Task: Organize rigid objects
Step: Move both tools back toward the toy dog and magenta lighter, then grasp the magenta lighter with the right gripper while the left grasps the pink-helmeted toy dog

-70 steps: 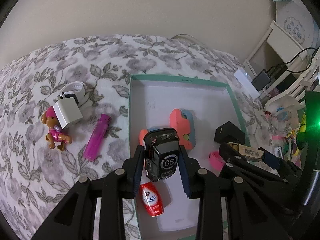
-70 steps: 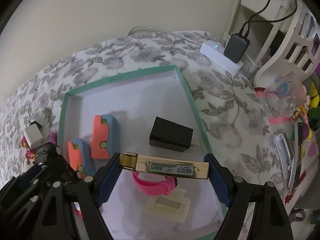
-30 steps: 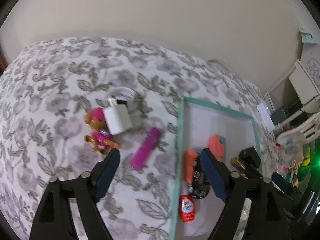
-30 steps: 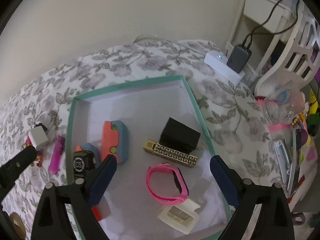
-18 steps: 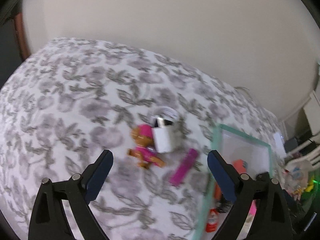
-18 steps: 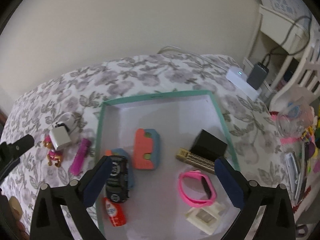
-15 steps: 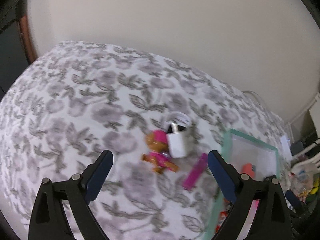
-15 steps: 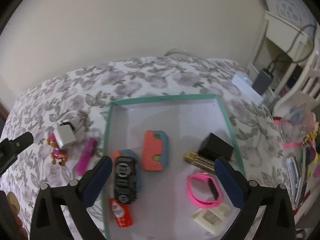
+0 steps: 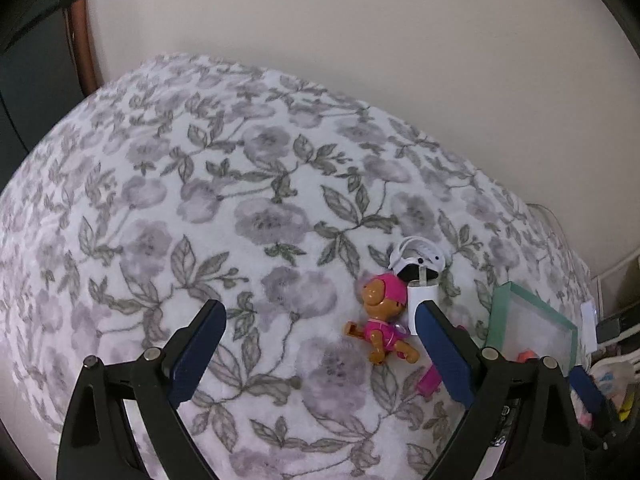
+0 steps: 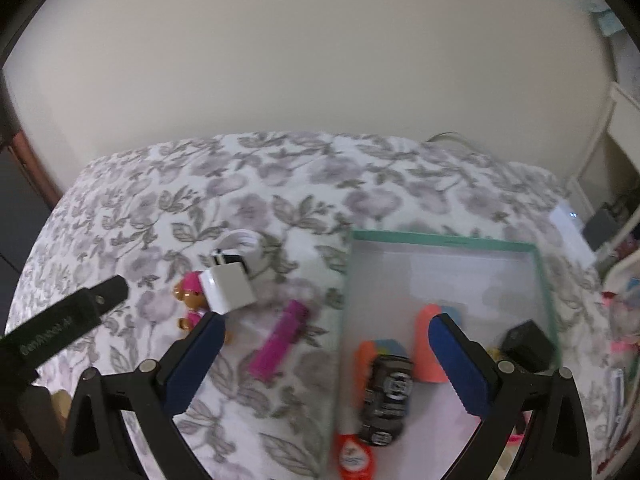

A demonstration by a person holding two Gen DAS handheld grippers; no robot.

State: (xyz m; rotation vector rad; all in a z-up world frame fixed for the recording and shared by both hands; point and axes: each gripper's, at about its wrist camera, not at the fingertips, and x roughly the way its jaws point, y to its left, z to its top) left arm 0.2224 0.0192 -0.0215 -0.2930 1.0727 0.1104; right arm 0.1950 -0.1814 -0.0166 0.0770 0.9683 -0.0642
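Left gripper [image 9: 318,320] jaws spread wide, nothing between them, hovering over the floral bedspread [image 9: 208,208]. Just right of its gap, a pink toy dog [image 9: 380,320] lies on the fabric, touching a white cube charger [image 9: 420,294] on its right; a white strap piece [image 9: 418,254] sits just beyond the charger. A magenta lighter [image 9: 428,380] peeks out past the right blue pad (mostly hidden). Teal-rimmed tray [image 9: 532,308] at far right edge of this view.

Right gripper [image 10: 326,326] also wide open, empty, held above the tray's left edge. Between its blue pads: the magenta lighter [image 10: 280,346] on the bedspread just left of the tray [image 10: 440,237], and inside the tray a black toy car [image 10: 386,400] touching a red bottle [image 10: 354,456] at near left. Orange-blue blocks [image 10: 426,350] beside the car, black adapter [image 10: 528,344] at right (view blurred, details soft). Toy dog [image 10: 192,300] and white charger [image 10: 228,286] lie left of the lighter, outside the tray. The left gripper's arm shows at left edge.
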